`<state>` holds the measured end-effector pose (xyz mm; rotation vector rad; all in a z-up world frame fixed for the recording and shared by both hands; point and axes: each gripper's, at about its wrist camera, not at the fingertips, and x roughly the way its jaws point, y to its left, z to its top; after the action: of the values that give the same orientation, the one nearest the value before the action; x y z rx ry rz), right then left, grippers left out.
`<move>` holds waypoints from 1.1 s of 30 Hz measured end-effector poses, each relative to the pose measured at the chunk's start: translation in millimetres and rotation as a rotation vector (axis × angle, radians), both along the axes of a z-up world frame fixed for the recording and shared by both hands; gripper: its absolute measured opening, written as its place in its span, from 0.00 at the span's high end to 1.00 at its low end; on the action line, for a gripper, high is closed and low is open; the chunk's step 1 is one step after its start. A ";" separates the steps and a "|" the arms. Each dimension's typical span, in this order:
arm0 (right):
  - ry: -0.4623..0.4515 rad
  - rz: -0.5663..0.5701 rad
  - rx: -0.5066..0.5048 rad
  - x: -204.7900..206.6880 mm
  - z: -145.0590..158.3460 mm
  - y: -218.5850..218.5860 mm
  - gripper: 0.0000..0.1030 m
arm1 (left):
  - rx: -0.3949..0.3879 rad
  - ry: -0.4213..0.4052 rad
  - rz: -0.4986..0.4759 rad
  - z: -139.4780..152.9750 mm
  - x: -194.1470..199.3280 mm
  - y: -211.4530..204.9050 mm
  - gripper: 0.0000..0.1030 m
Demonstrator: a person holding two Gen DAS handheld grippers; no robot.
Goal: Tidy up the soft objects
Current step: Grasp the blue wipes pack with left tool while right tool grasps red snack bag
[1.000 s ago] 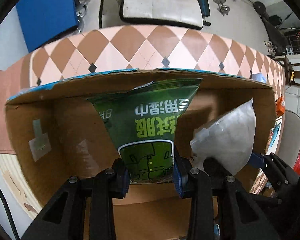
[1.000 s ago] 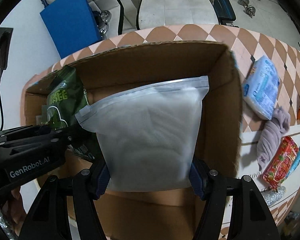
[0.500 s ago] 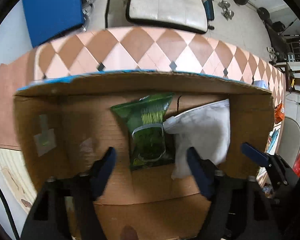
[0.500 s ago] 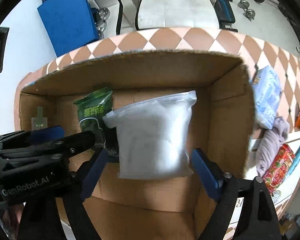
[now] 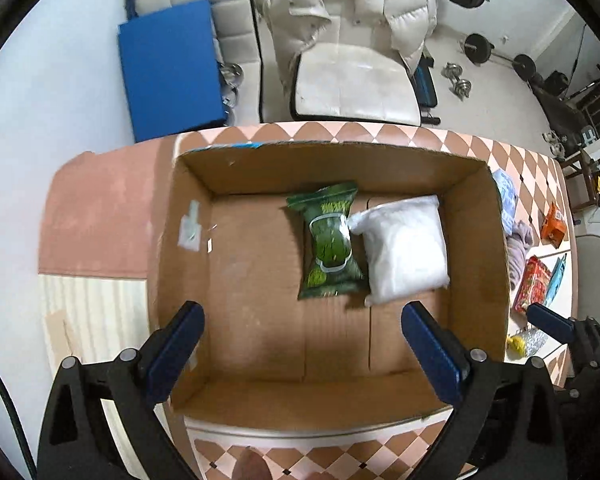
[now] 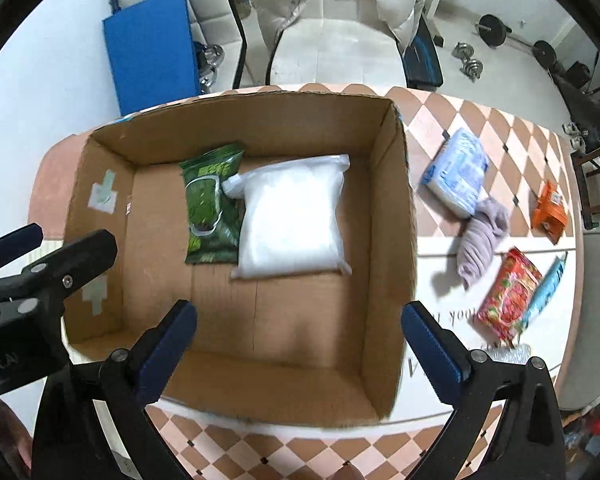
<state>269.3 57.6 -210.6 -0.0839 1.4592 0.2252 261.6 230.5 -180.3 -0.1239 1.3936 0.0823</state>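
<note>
The left gripper (image 5: 300,344) hangs above the cardboard box (image 5: 188,240) with its jaws spread wide and nothing between them; they have just been opening. The right gripper (image 6: 298,344) points down over the same box, its jaws likewise wide apart and empty after opening.

On the box floor lie two soft packs. The green packet (image 5: 330,242) lies flat toward the far wall, and the white bag (image 5: 404,248) lies flat just beside it on the right, one corner of the bag overlapping the packet's edge. Both packs are well below and beyond the fingertips of either gripper, touched by neither. The rest of the box floor is bare cardboard, with pale tape patches on the left wall.

The box stands on a table (image 6: 440,128) with a diamond-patterned cover. To the right of the box on the table lie a blue-and-white pack (image 6: 456,170), a grey cloth (image 6: 482,238) touching it, an orange packet (image 6: 548,212), a red packet (image 6: 508,294) and a thin blue packet (image 6: 548,284).
</note>
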 end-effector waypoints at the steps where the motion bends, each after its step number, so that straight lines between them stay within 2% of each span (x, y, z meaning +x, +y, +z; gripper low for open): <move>1: -0.007 -0.002 0.009 -5.5 4.1 -3.8 0.00 | 0.006 -0.006 0.002 3.7 -7.7 1.6 0.02; 7: -0.051 0.014 0.067 -40.0 32.8 -15.0 0.00 | 0.017 -0.031 0.044 23.5 -39.9 -10.3 0.02; 11: -0.034 0.010 0.143 -51.4 43.5 -35.1 0.00 | 0.016 -0.048 0.042 41.6 -44.6 -31.4 0.02; 14: -0.017 -0.032 0.200 -47.4 52.3 -63.7 0.00 | 0.059 -0.088 -0.003 62.1 -29.6 -61.9 0.02; 16: -0.014 -0.095 0.224 -40.2 57.3 -99.7 0.00 | 0.078 -0.108 -0.049 72.8 -11.5 -87.1 0.02; 19: -0.021 -0.216 0.205 -23.6 56.4 -159.5 0.00 | 0.104 -0.116 -0.129 75.0 24.7 -130.4 0.02; 22: 0.002 -0.395 0.187 -0.6 36.1 -238.9 0.00 | 0.145 -0.076 -0.253 55.3 71.9 -185.7 0.02; 26: 0.082 -0.560 0.179 31.0 -15.9 -320.7 0.00 | 0.178 0.031 -0.378 0.9 133.3 -254.5 0.02; 28: 0.142 -0.587 0.218 41.1 -42.6 -338.3 0.02 | 0.189 0.089 -0.413 -30.2 155.1 -280.4 0.02; 30: 0.209 -0.599 0.243 48.6 -72.0 -344.8 0.09 | 0.203 0.161 -0.444 -69.5 175.9 -304.4 0.02; 32: 0.258 -0.594 0.213 55.3 -96.6 -344.3 0.22 | 0.222 0.215 -0.463 -99.1 188.2 -318.5 0.04; 33: 0.272 -0.594 0.204 57.0 -105.0 -343.1 0.22 | 0.225 0.246 -0.470 -115.5 193.6 -324.2 0.04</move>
<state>326.3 -285.5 -315.6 0.5587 1.6547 -0.1073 455.2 -93.7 -295.8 0.4137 1.6144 -0.1416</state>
